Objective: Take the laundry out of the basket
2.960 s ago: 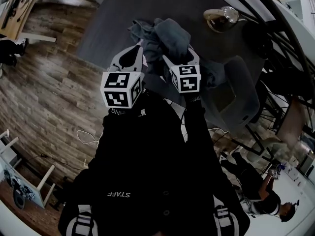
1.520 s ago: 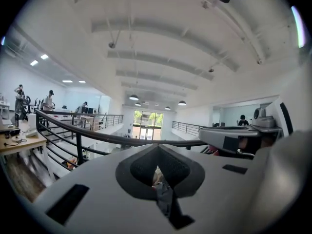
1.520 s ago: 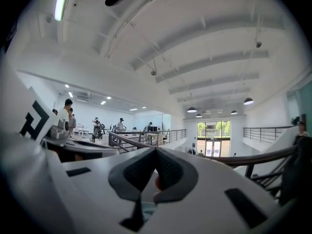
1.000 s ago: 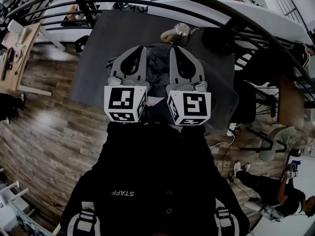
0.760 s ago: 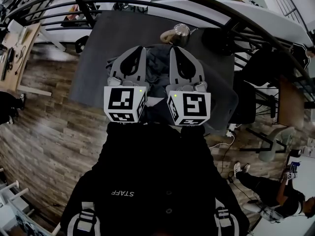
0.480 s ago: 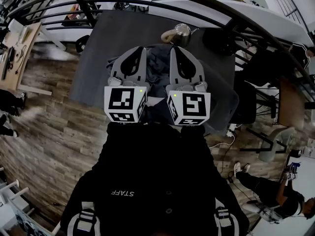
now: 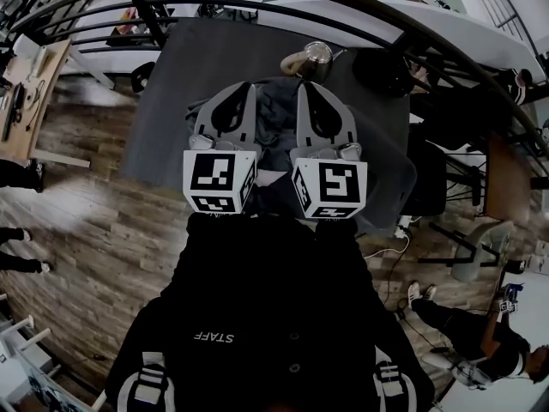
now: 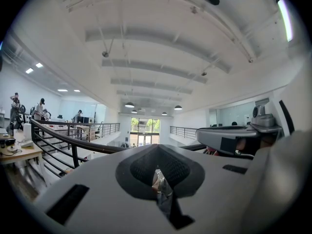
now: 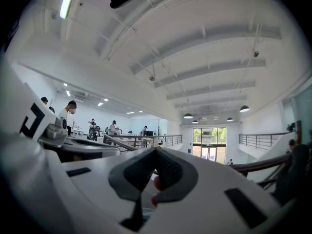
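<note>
Step in hand: judged a pause after the unloading. A crumpled dark laundry heap (image 7: 274, 125) lies on the grey tabletop (image 7: 171, 84), and no basket can be made out for certain in any view.
Left claw (image 7: 244, 89): the jaws are closed together at the tip in its own view (image 8: 157, 152). Only a sliver of background shows through the slit behind the tip, and no cloth is plainly pinched.
Right claw (image 7: 306, 89): the jaws are closed tip to tip (image 9: 155, 152) and nothing is held.
Pose: both claws are level, side by side and just apart, pointing away from the person.
Laundry place: under and between the two claws. It shows in the gap between them and reaches past their tips toward a glass jug (image 7: 309, 58) ahead.
Laundry axis: the strip that shows runs along the claws, from the marker cubes toward the jug. The claws hide its sides, so the heap's true length and any clear heading cannot be told.
Next move: if pieces remain, find the basket, open one claw, tip it down onto a fold and close before lifting.
Risk: a loose fold may drag the heap toward the jug.
</note>
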`<action>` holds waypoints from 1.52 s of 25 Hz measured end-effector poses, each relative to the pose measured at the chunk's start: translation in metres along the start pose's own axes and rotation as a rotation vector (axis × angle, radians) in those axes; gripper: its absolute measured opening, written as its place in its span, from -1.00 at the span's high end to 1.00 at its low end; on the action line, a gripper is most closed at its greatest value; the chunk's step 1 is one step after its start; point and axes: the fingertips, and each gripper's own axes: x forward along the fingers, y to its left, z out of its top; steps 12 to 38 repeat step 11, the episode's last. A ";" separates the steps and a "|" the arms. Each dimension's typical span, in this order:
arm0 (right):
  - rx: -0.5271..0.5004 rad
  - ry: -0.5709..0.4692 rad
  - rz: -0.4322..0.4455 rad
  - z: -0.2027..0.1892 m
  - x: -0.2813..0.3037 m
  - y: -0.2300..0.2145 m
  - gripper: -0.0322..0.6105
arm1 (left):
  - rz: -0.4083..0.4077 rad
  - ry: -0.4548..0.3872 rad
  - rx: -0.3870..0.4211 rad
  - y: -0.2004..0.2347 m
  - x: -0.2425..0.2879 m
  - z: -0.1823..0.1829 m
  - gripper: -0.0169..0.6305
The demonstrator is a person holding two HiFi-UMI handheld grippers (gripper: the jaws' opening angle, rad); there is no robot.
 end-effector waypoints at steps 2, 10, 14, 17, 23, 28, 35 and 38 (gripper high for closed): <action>0.001 0.002 -0.002 -0.001 0.000 0.001 0.86 | 0.000 0.000 -0.003 0.001 0.000 -0.001 0.95; 0.003 0.010 -0.012 -0.003 0.003 -0.002 0.86 | -0.009 0.008 -0.011 0.003 0.003 -0.002 0.95; 0.002 0.011 -0.013 -0.004 0.003 -0.003 0.86 | -0.010 0.010 -0.011 0.003 0.003 -0.003 0.95; 0.002 0.011 -0.013 -0.004 0.003 -0.003 0.86 | -0.010 0.010 -0.011 0.003 0.003 -0.003 0.95; 0.002 0.011 -0.013 -0.004 0.003 -0.003 0.86 | -0.010 0.010 -0.011 0.003 0.003 -0.003 0.95; 0.002 0.011 -0.013 -0.004 0.003 -0.003 0.86 | -0.010 0.010 -0.011 0.003 0.003 -0.003 0.95; 0.002 0.011 -0.013 -0.004 0.003 -0.003 0.86 | -0.010 0.010 -0.011 0.003 0.003 -0.003 0.95; 0.002 0.011 -0.013 -0.004 0.003 -0.003 0.86 | -0.010 0.010 -0.011 0.003 0.003 -0.003 0.95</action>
